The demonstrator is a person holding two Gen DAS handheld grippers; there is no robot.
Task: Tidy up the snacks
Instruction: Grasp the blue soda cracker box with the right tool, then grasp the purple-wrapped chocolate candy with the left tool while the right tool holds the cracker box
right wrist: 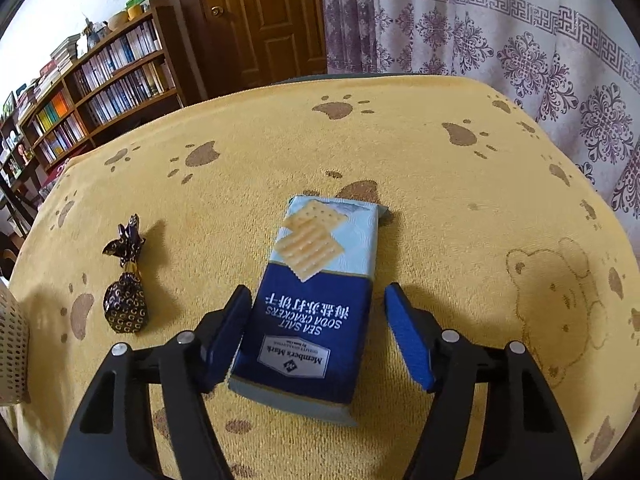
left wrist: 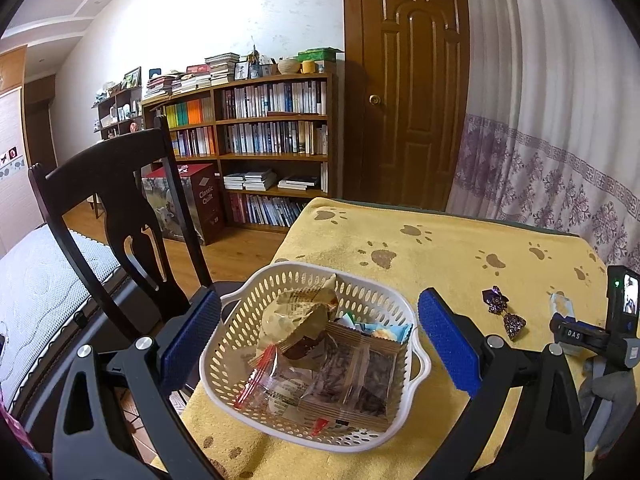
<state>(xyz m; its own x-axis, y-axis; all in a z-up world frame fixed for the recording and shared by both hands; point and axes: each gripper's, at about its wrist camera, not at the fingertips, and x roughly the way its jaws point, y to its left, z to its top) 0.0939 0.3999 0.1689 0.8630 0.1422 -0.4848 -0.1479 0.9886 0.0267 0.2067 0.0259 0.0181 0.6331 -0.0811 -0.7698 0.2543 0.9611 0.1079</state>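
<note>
Snacks were going into the basket.

The left gripper (left wrist: 318,322) had its jaws wide open around the basket (left wrist: 414,316), maybe to steady it; the right gripper (right wrist: 316,322) straddled the cracker pack (right wrist: 320,280) on the surface (right wrist: 440,200), jaws open, not yet squeezing.

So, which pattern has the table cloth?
Yellow cloth with brown paw prints; clearest in right wrist view.
</note>
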